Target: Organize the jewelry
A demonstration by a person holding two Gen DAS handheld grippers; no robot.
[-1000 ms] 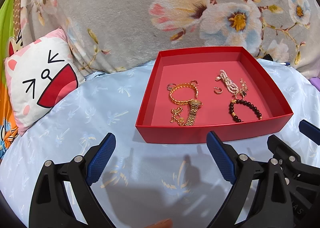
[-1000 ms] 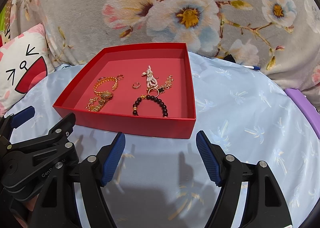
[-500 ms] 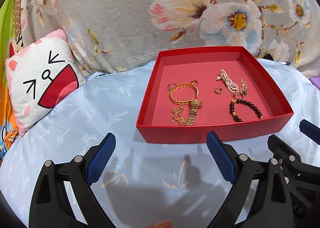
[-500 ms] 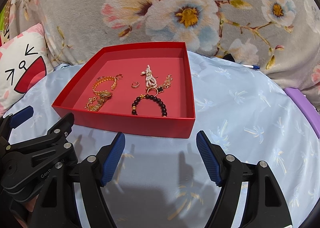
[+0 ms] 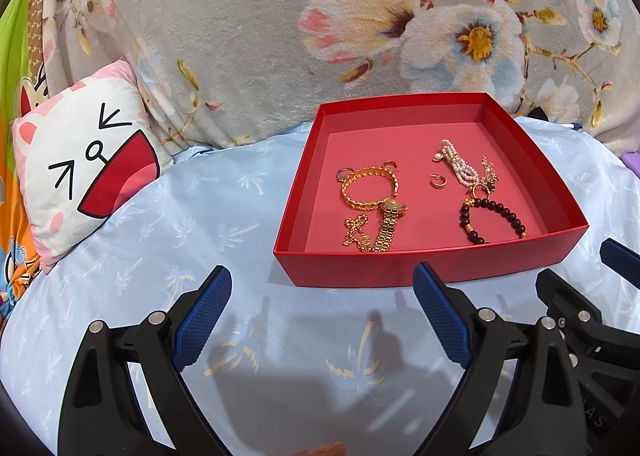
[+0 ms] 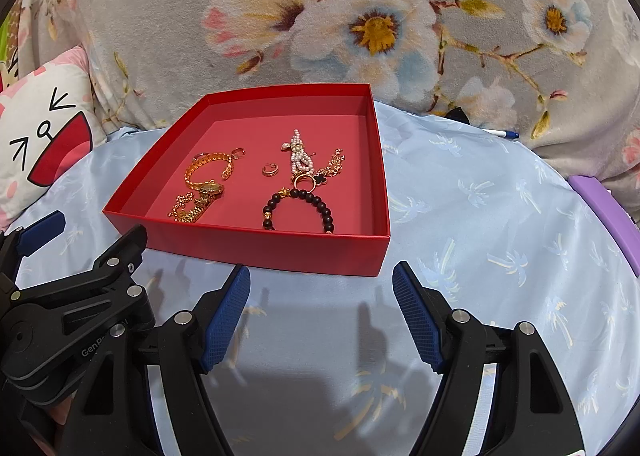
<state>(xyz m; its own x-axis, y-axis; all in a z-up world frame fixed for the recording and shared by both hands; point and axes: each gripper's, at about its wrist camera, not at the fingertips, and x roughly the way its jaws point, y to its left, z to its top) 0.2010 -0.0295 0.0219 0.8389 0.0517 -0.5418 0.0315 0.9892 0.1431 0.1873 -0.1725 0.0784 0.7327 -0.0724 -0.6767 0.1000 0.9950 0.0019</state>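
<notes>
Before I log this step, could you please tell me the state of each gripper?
Left gripper: open, holding nothing.
Right gripper: open, holding nothing.

Bed w/ floral blanket backdrop

Pale blue sheet (image 5: 200,216) w/ palm print covers the bed; grey floral blanket (image 5: 248,24) rises behind. Cartoon-face pillow (image 5: 80,160) at left, purple edge (image 6: 608,212) at right, pen (image 6: 504,133) near blanket. Shadows on sheet in front.
</notes>
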